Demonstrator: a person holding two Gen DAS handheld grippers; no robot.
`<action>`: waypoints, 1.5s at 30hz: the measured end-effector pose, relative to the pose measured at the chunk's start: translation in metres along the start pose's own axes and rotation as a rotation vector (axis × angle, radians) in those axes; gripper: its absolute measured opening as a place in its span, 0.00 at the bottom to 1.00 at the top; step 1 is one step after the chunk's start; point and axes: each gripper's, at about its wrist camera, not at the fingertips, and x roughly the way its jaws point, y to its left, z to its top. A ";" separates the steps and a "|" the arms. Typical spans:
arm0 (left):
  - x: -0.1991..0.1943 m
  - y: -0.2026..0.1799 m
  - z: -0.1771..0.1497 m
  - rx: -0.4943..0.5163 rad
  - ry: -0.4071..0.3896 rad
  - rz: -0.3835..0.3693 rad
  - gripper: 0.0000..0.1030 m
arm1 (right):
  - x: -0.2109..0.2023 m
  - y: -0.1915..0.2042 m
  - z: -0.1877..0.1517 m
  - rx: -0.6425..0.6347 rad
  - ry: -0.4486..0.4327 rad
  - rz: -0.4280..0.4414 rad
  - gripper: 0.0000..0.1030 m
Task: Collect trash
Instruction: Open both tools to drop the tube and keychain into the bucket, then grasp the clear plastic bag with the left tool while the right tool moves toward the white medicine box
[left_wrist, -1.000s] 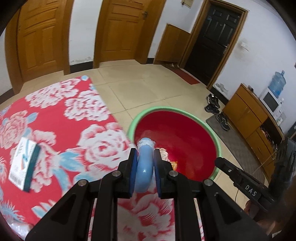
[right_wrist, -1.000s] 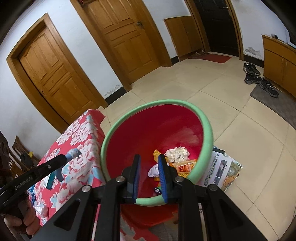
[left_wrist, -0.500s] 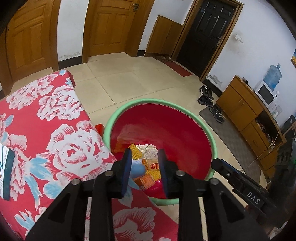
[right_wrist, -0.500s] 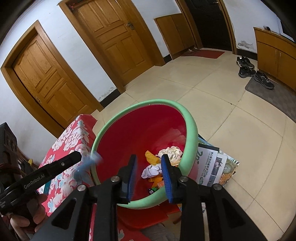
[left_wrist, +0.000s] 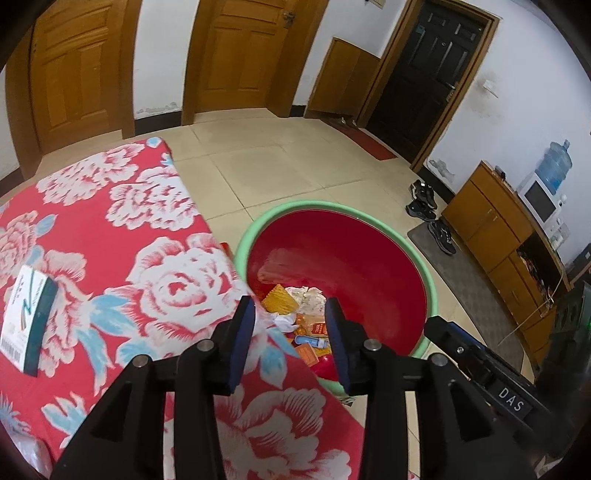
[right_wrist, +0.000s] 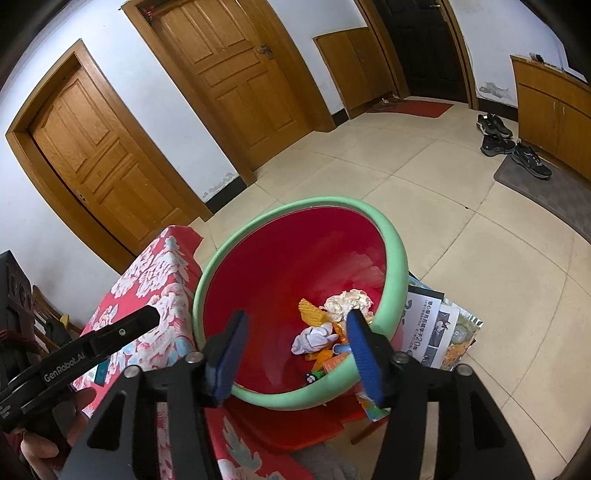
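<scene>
A red basin with a green rim (left_wrist: 332, 206) (right_wrist: 393, 243) stands beside the table and holds trash: a yellow wrapper (left_wrist: 280, 301), crumpled white paper (right_wrist: 349, 301), a white rag (right_wrist: 314, 338) and a light blue item (left_wrist: 310, 341). My left gripper (left_wrist: 290, 332) hovers over the table's edge and the basin's near side. Its jaws are opening, with nothing between the pads. My right gripper (right_wrist: 295, 350) hangs over the basin's near rim. Its jaws are also opening and hold nothing. Each gripper shows in the other's view: the left gripper (right_wrist: 122, 332), the right gripper (left_wrist: 443, 328).
A table with a red flowered cloth (left_wrist: 110, 240) carries a white and teal box (left_wrist: 27, 325). The basin rests on a red stool (right_wrist: 295, 424), with newspapers (right_wrist: 432, 332) beside it. Shoes (right_wrist: 495, 136), a mat, wooden cabinets and doors line the room.
The left gripper let go of the light blue item, which now lies in the basin. Both grippers' jaws have spread wider. Neither hand has shifted much.
</scene>
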 end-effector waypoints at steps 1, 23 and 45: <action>-0.001 0.001 0.001 -0.005 -0.002 0.004 0.40 | -0.001 0.001 -0.001 -0.002 0.001 0.001 0.61; -0.059 0.041 -0.022 -0.075 -0.063 0.116 0.51 | -0.027 0.043 -0.013 -0.074 -0.023 0.044 0.78; -0.125 0.113 -0.074 -0.190 -0.142 0.284 0.73 | -0.044 0.098 -0.045 -0.182 0.000 0.121 0.85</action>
